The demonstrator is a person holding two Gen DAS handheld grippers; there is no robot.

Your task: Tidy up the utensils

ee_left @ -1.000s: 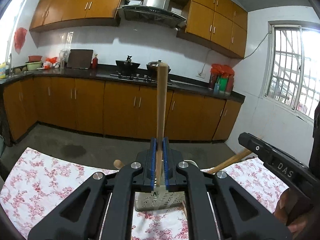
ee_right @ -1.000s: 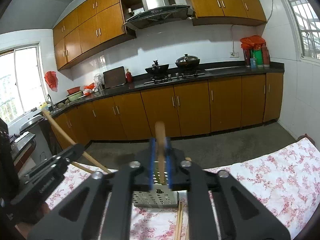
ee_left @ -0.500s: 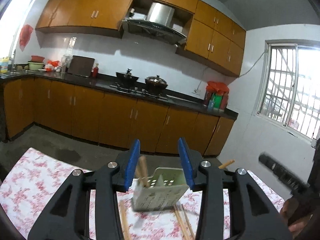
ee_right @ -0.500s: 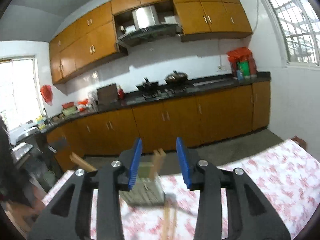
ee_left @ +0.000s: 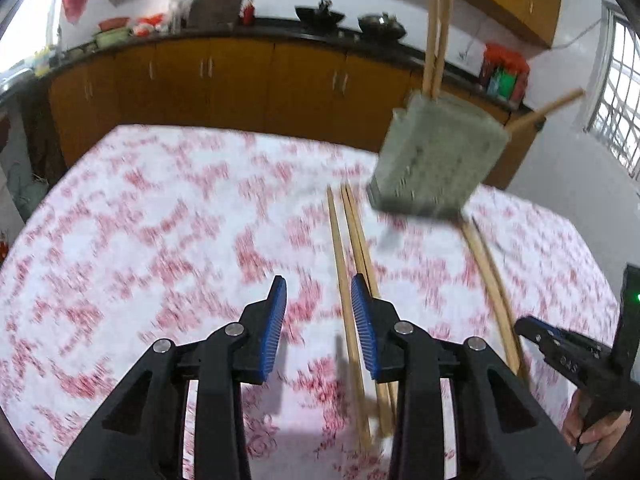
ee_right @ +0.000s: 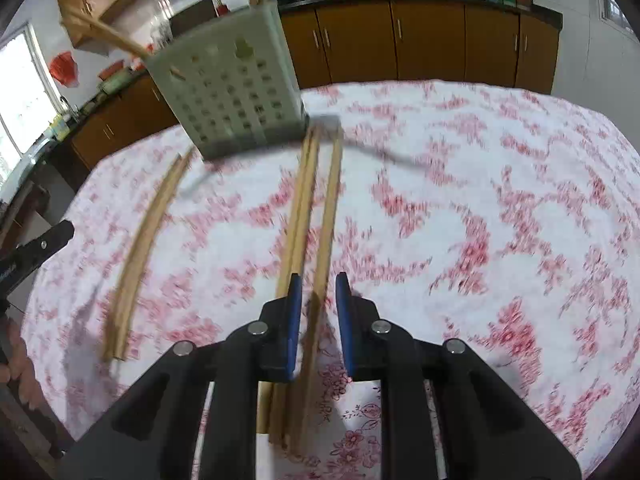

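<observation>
A pale green perforated holder point(ee_left: 436, 156) point(ee_right: 232, 88) stands on the floral tablecloth with several chopsticks point(ee_left: 436, 20) upright in it and one leaning out. Three loose chopsticks point(ee_left: 352, 240) point(ee_right: 308, 200) lie side by side in front of it, and a further pair point(ee_left: 492, 288) point(ee_right: 140, 248) lies off to one side. My left gripper point(ee_left: 319, 312) hangs low over the cloth, jaws closing, with one chopstick below the gap near the right pad. My right gripper point(ee_right: 319, 312) has its jaws closing around one chopstick point(ee_right: 326, 232), pads not touching it.
The table point(ee_left: 140, 240) wears a white cloth with red flowers and drops off beyond the holder. Wooden kitchen cabinets point(ee_left: 240, 80) and a dark counter run behind. A hand point(ee_left: 592, 432) grips the right tool at the lower right of the left view.
Both grippers were shut on upright chopsticks above the holder, then opened and released them. Both have since dropped and tilted down toward the loose chopsticks on the cloth.
</observation>
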